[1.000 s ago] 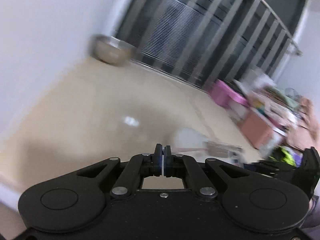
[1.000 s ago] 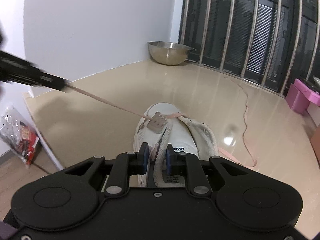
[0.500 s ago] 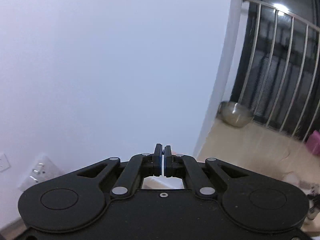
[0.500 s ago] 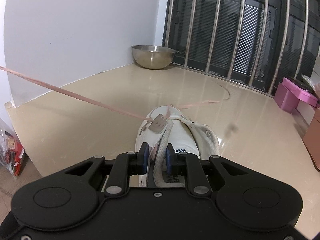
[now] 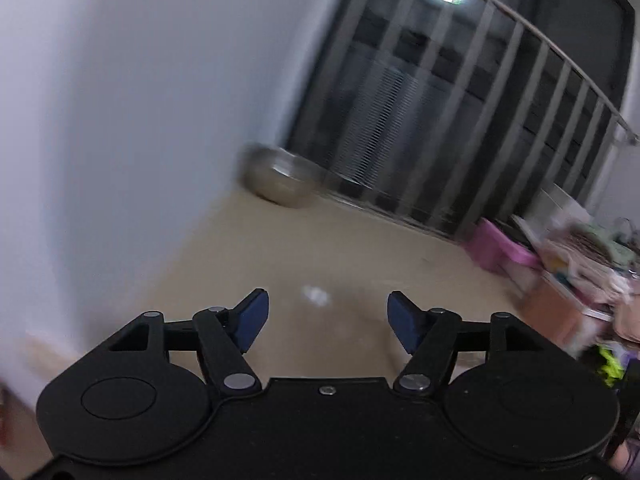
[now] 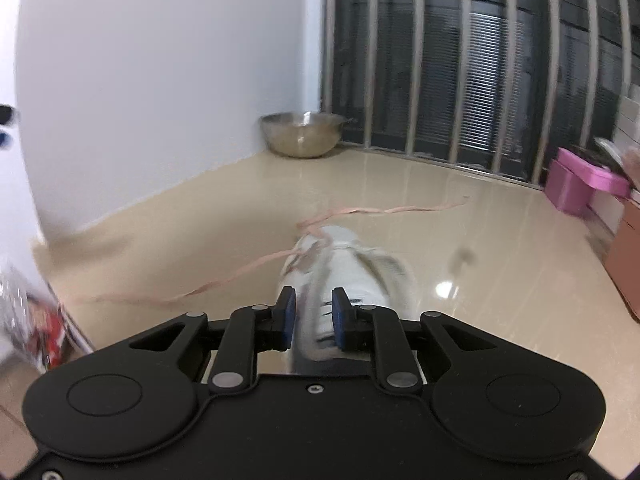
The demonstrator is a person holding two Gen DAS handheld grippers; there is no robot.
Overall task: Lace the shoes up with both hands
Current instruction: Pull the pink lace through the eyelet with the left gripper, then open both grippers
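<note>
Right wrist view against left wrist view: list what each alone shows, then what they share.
Only the right wrist view shows the white shoe, its tongue between the right tool's pads, and the pink lace lying slack across the floor. Only the left wrist view shows the left tool, jaws just opened with nothing between them, and a cluttered pile at the right. Both show the metal bowl, the barred window and the pink box.

White shoe (image 6: 352, 264), pink lace (image 6: 240, 276) (pink box (image 6: 576, 188)).

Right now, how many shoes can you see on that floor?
1. A white shoe stands on the beige floor just ahead of the right-hand tool, its pink lace trailing sideways. A second may be out of view.
</note>
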